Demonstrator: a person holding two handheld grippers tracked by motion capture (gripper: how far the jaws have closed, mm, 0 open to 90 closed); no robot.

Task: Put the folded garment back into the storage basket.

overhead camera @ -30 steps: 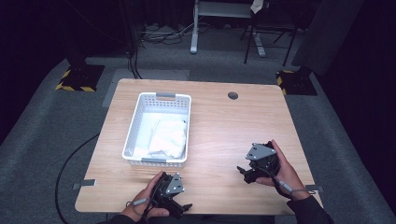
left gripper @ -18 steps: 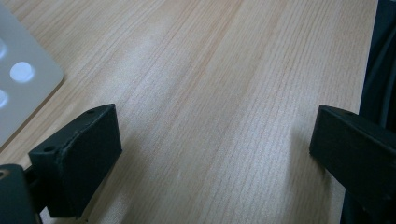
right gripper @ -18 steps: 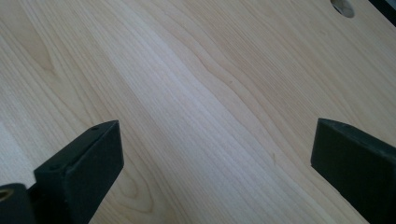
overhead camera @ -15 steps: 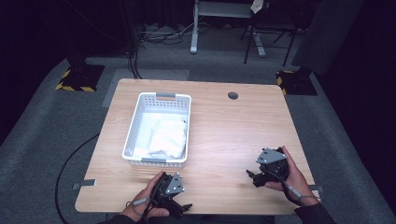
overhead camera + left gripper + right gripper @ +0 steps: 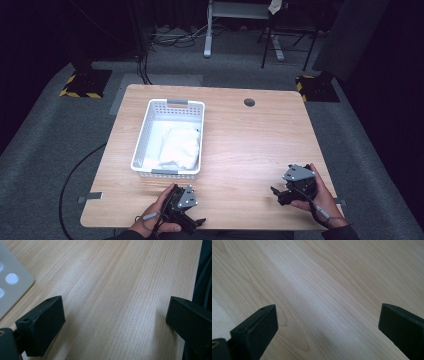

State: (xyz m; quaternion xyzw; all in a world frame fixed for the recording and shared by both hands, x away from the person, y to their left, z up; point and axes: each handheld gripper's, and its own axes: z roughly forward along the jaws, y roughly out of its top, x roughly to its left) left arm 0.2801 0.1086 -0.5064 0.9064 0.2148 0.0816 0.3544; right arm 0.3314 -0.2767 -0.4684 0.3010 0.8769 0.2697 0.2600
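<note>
Basket, white perforated plastic, holds crumpled white cloth | lies just ahead of left gripper, long axis running away from it | right gripper well apart | both jaws spread, empty, over light wooden table.

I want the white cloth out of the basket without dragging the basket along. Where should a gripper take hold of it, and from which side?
Come straight down from above: the white basket walls block any side approach. Pinch a raised fold near the middle of the white cloth, which lies crumpled toward the basket's near right part. The left gripper looks closer to it, and its jaws stand open.
</note>
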